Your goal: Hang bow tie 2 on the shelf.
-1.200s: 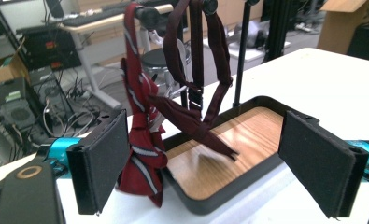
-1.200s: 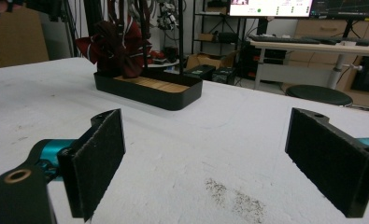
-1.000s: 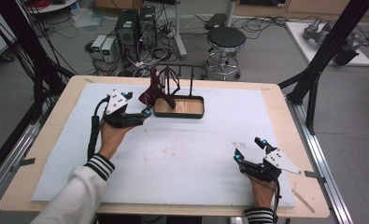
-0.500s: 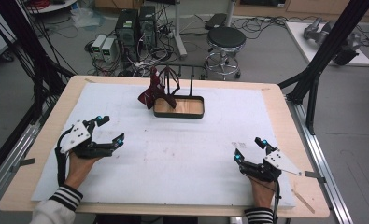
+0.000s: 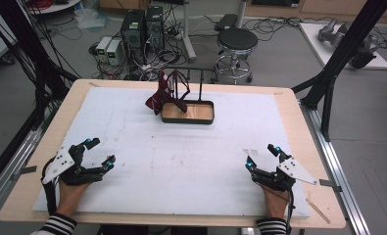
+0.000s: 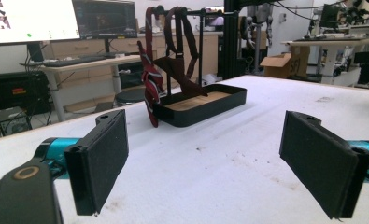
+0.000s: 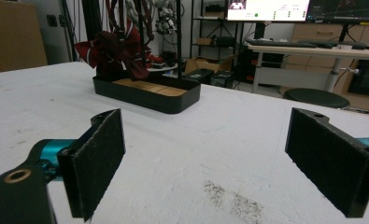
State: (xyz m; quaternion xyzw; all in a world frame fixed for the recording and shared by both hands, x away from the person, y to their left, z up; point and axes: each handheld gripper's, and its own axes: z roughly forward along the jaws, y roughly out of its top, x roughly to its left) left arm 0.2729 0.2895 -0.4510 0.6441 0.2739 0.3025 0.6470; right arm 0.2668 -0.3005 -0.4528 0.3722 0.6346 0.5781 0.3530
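I have both claws resting low on the white worktop [image 5: 191, 161] — the left claw [image 5: 97, 152] at about 8 o'clock, the right claw [image 5: 263, 157] at about 4 o'clock, well apart from each other. Each is spread wide with nothing between its pads. The dark red tie [image 5: 162, 93] hangs from the black rack [image 5: 191, 78] at 12 o'clock — draped over the left end of the black tray [image 5: 188, 119], far from both claws.
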